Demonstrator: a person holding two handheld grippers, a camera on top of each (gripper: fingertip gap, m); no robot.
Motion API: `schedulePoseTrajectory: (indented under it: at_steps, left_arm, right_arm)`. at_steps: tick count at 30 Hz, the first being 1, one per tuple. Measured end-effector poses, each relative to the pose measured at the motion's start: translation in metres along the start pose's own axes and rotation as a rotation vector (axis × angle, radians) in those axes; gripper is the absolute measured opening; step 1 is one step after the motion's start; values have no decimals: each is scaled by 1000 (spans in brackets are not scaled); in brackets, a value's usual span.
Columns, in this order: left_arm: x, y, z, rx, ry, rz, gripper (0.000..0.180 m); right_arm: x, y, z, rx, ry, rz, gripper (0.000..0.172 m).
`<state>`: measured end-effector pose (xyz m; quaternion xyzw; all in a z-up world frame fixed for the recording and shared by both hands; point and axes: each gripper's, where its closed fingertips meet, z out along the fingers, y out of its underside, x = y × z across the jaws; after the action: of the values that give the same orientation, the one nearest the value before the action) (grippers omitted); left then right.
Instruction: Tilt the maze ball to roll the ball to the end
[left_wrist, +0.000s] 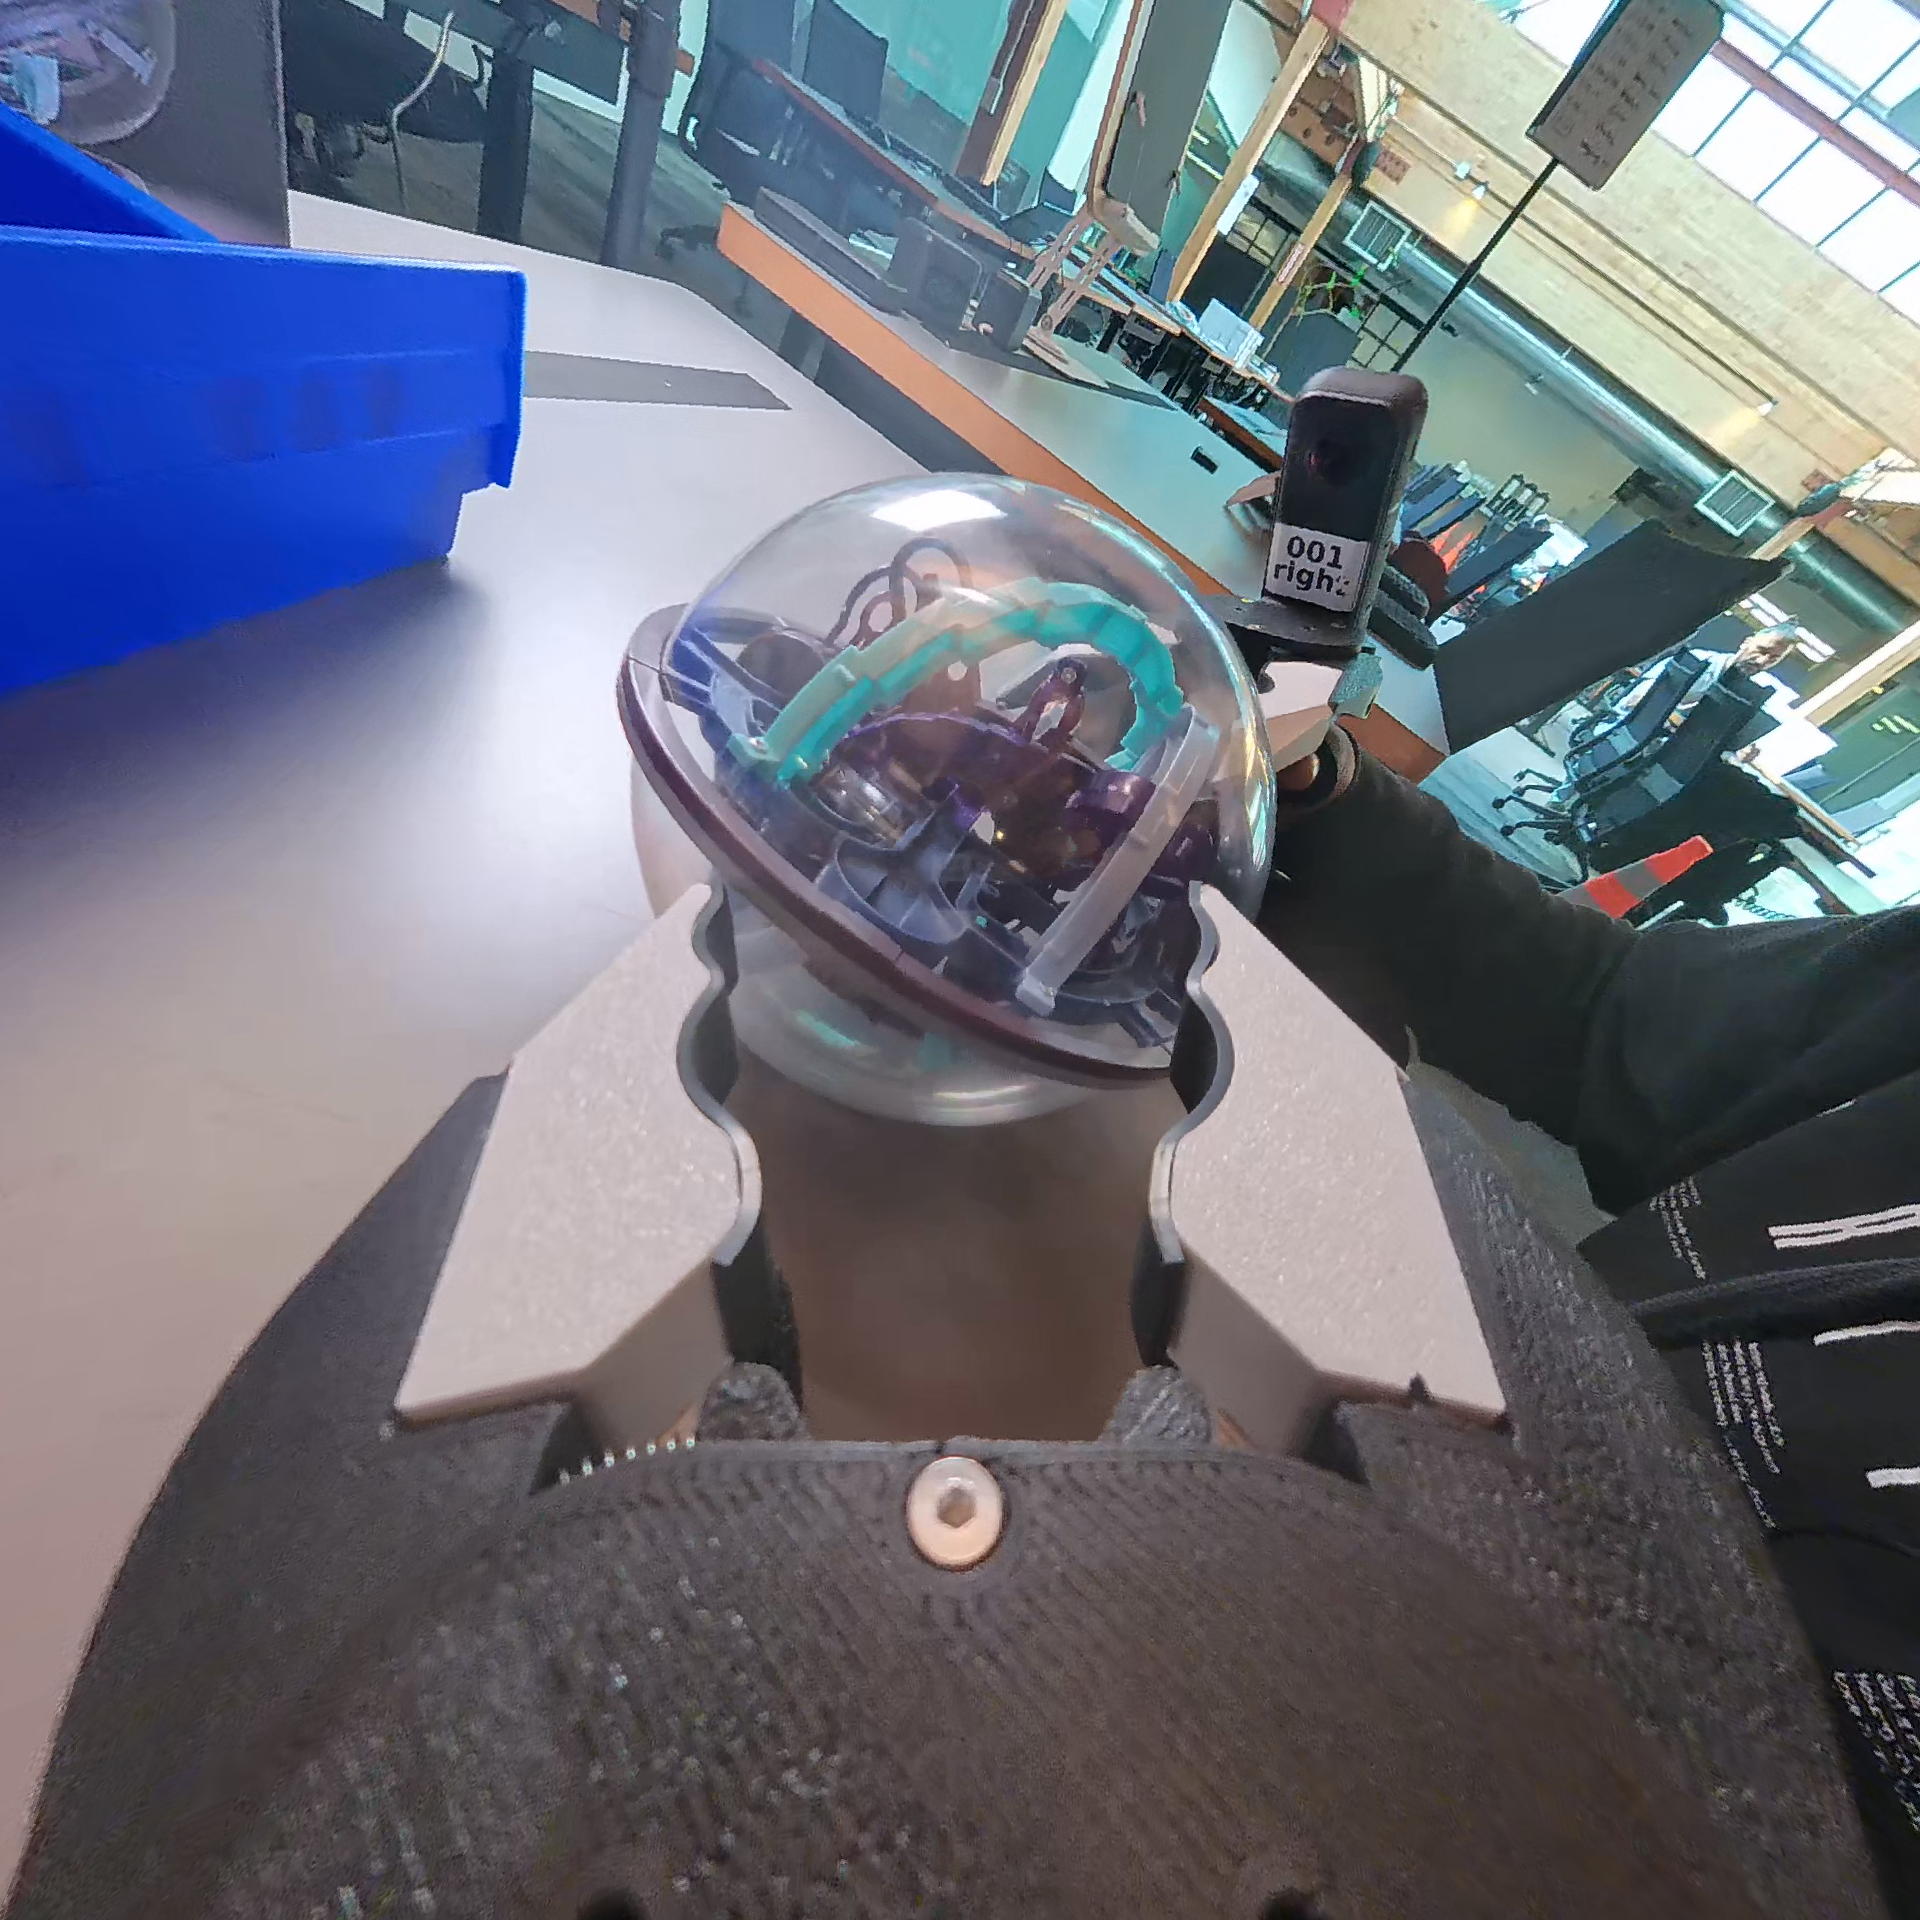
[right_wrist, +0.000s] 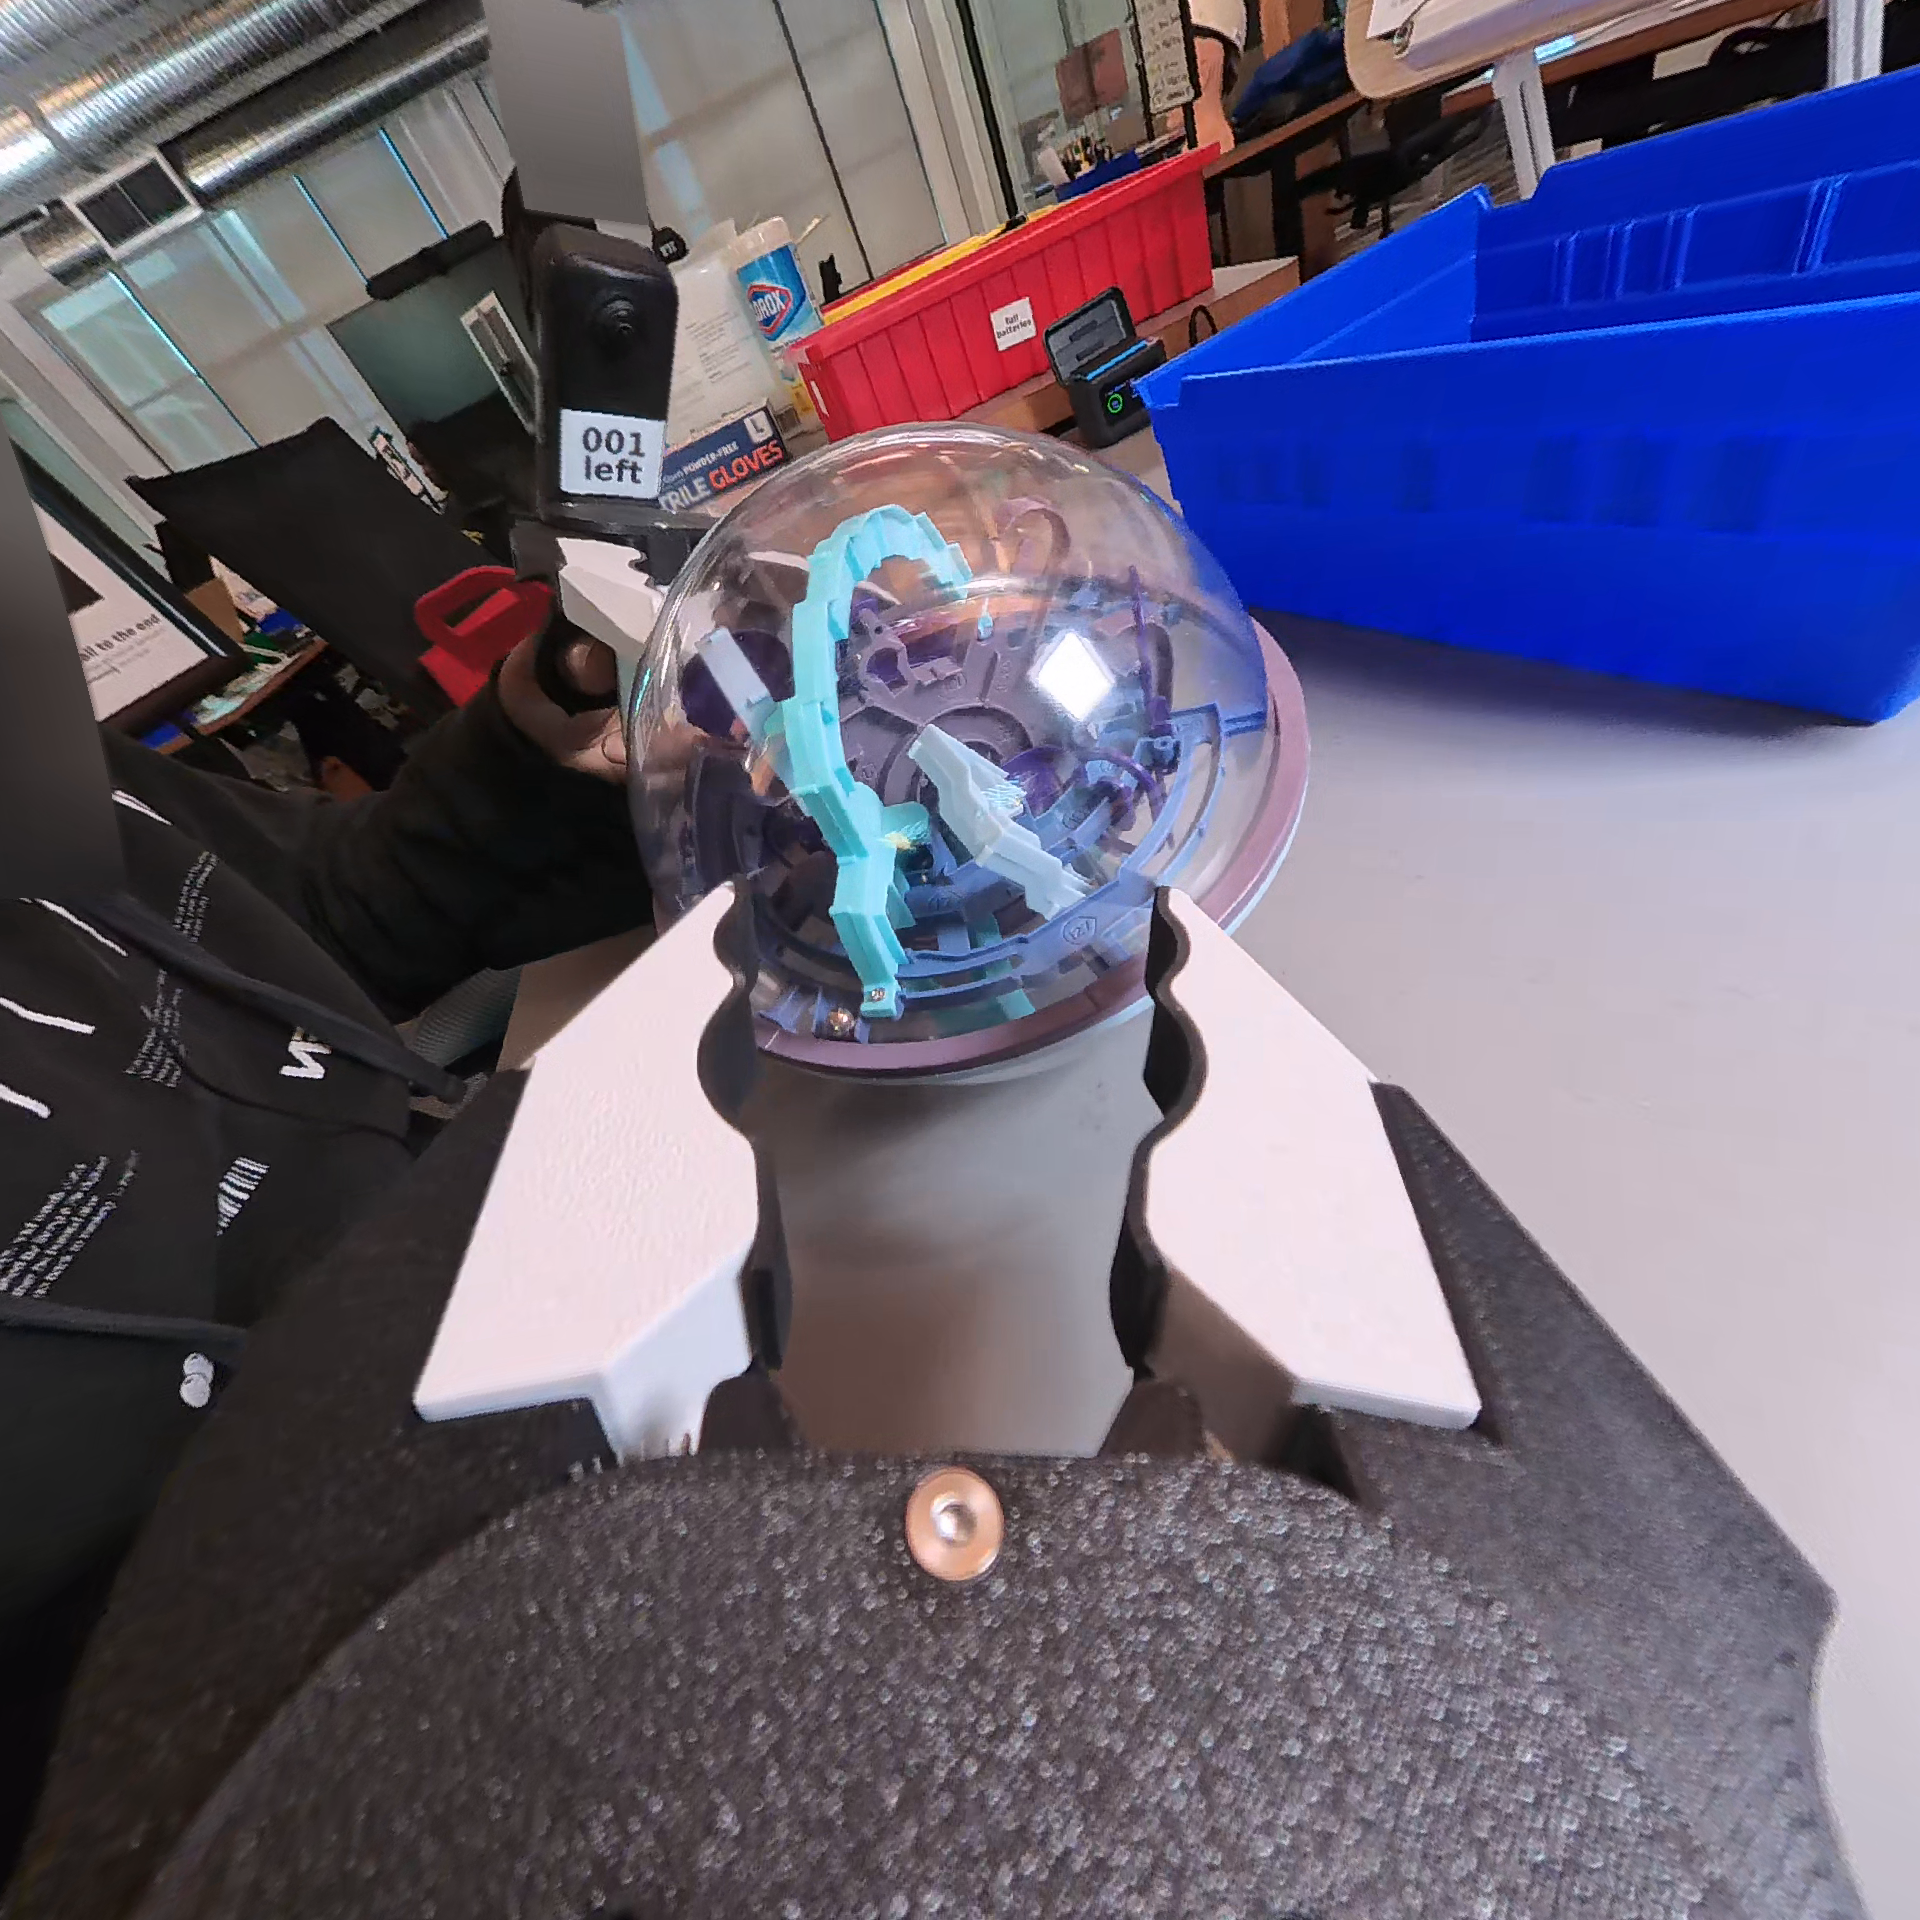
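Blue bins (right_wrist: 1558, 499) on a grey table (right_wrist: 1558, 987), red bin (right_wrist: 1018, 301) behind.

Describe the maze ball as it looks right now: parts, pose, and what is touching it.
The maze ball is a clear plastic sphere with a dark maroon ring round its equator, tilted. Inside sit purple, blue, white and teal tracks, one teal strip arching across. A small metal ball lies low near the ring. It sits above the grey table, between the fingers of the left gripper and the right gripper from opposite sides; firm pad contact is not clear.
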<state>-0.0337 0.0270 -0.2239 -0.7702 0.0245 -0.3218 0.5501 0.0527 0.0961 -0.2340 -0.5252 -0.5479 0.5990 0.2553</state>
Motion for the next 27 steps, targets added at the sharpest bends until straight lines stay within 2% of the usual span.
schedulePoseTrajectory:
  at_steps: [7,11,14,17,23,26,27]
  left_arm:
    - [-12,-6,-11,49,13,-48,75]
    - [-14,-13,-18,108,-12,13,94]
    - [-10,-10,-12,95,39,-10,105]
    - [-8,-7,-9,76,73,7,98]
    - [-9,-9,-7,86,104,3,95]
    - [-12,-14,-10,115,102,-21,87]
    - [-14,-17,-13,136,92,-20,89]
  right_arm:
    - [-10,2,1,-15,21,-104,71]
    - [-23,6,2,-30,-7,-181,65]
    - [-19,4,1,-21,-2,-167,65]
    - [-12,0,-1,-6,-9,-115,69]
    - [-14,0,-2,0,-18,-114,72]
    - [-16,1,-3,-4,-18,-129,69]
    - [-17,0,-4,-2,-20,-132,66]
